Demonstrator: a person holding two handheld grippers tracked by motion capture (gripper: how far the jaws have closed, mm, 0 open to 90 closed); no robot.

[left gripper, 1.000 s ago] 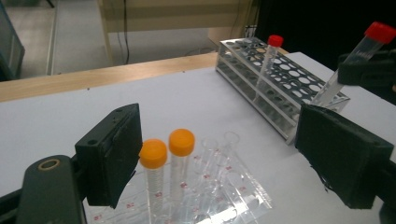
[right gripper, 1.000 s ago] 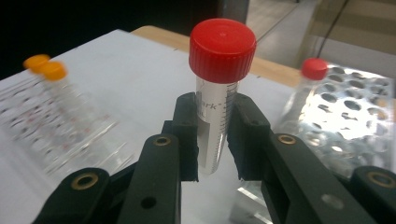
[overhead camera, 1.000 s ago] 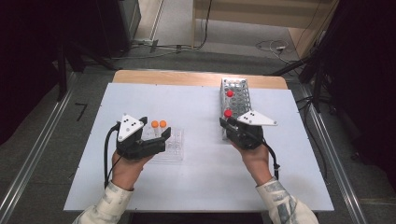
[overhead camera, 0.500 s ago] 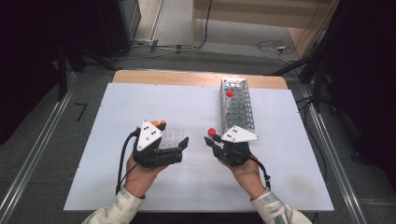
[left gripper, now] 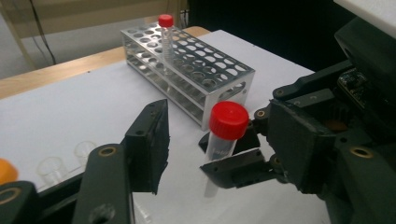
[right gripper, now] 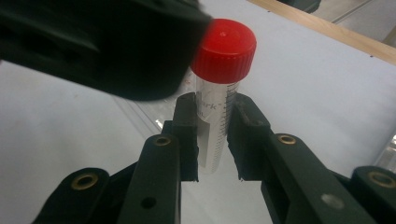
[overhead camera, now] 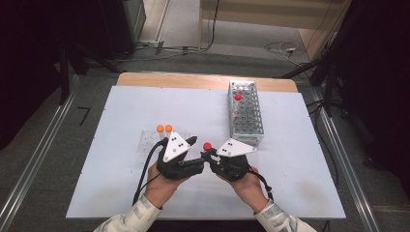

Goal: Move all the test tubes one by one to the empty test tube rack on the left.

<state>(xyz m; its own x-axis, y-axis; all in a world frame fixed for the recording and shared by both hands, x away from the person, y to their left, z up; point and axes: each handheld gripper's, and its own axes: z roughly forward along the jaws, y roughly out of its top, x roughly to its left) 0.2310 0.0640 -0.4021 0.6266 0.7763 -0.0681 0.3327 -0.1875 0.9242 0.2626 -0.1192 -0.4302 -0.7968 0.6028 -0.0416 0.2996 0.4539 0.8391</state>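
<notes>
The right gripper [right gripper: 212,135] held the red-capped tube [right gripper: 216,98] upright between closed jaws, while the left gripper [left gripper: 187,140], jaws wide open, stood just beside its cap.

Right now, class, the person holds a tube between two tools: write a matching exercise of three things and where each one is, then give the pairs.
Things:
1. red-capped tube
2. second red-capped tube
3. orange-capped tubes

Places:
A. standing in the metal rack
B. in the clear tray by the left tongs
C. clamped in the right tongs

Pairs: 1-C, 2-A, 3-B
</notes>
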